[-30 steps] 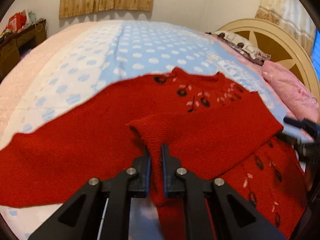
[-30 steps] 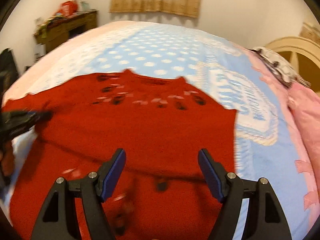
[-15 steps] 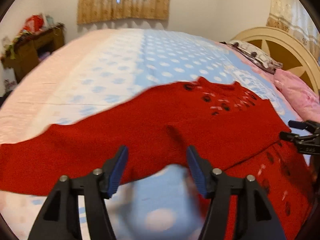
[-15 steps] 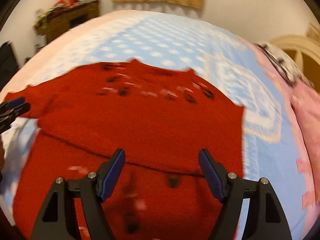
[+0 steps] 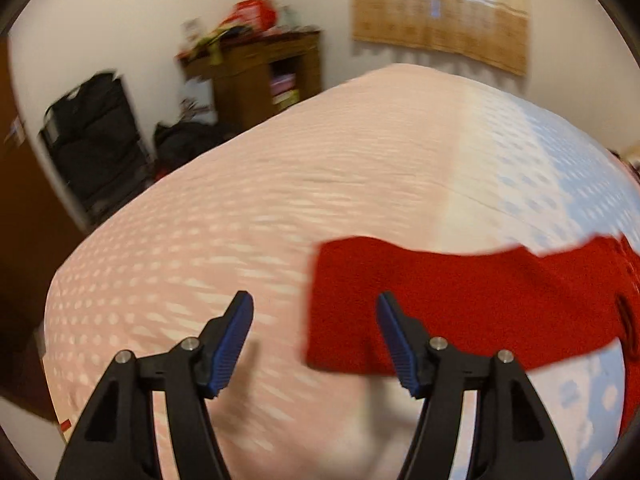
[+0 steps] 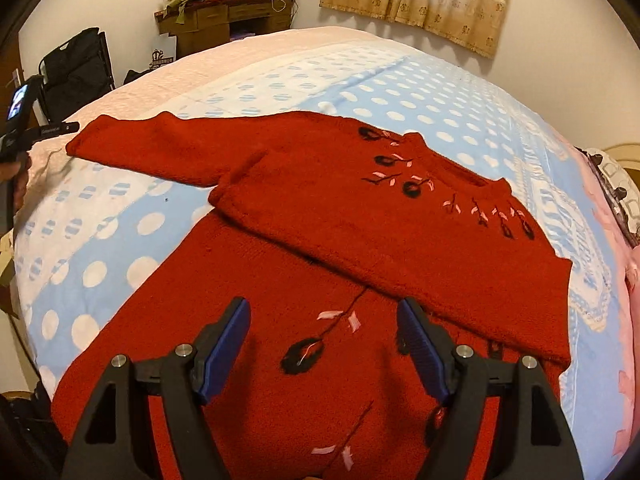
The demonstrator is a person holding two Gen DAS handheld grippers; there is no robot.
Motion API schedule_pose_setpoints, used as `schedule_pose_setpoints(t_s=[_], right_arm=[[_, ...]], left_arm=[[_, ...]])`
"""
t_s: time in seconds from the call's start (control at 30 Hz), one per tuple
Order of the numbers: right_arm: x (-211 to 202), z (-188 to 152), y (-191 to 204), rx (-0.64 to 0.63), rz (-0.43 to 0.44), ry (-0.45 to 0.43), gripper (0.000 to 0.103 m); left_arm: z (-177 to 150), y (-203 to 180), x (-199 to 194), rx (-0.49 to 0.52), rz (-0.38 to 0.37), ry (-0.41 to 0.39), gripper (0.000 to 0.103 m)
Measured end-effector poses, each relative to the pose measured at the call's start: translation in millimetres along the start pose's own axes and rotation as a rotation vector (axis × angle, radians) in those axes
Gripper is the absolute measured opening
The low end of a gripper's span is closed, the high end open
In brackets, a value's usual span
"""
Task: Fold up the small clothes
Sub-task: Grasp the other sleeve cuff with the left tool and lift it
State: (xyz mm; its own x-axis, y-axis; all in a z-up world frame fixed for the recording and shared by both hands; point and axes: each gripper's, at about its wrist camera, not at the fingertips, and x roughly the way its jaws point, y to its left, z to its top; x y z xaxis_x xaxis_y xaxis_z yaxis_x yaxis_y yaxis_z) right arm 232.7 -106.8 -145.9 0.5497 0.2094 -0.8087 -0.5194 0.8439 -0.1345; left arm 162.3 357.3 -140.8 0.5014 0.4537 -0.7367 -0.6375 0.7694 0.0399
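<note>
Fuzzy matt red knit sweater (image 6: pixel 360 248), soft quilted cloth bedspread (image 6: pixel 280 80), matt black plastic tongs (image 6: pixel 324 320)

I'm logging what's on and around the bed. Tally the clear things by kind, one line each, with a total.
Red knitted sweater: 1
Tongs, left and right, both open and empty: 2
Polka-dot bedspread: 1
Wooden desk: 1
Curtain: 1
Total: 6
</note>
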Motion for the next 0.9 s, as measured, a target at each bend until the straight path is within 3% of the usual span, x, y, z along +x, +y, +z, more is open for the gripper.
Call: schedule_pose_setpoints(t_s=[0.07,0.23,0.33,0.47,0.67,0.9], right_arm=[[-4,-2,1,0.003,-0.007,-0.003,0.076],[-8,-11,-1,0.009,-0.019,-0.001,0.076],[-11,-15,-1,0.015,-0.019,-0.005,0.076],[-11,-20,-2,0.022,-0.014,-0.010,0.076],[-9,-23,-4,0.037,-0.004,-0.014,0.076],[-18,-24,-10,0.066,0.000,-0.040,0.076]], left_arm=[[5,5,12,-0.047,-0.030,0.021,0.065],[13,-18,34,-0.038,-0.089,0.065,0.064],[12,-25,41,-0.038,-0.072,0.091,0.060],[12,-26,48,-0.031,-0.092,0.124,0.011],[22,-27,30,-0.042,-0.136,0.118,0.011],[36,-51,-10,-0.057,-0.282,0.082,0.011]])
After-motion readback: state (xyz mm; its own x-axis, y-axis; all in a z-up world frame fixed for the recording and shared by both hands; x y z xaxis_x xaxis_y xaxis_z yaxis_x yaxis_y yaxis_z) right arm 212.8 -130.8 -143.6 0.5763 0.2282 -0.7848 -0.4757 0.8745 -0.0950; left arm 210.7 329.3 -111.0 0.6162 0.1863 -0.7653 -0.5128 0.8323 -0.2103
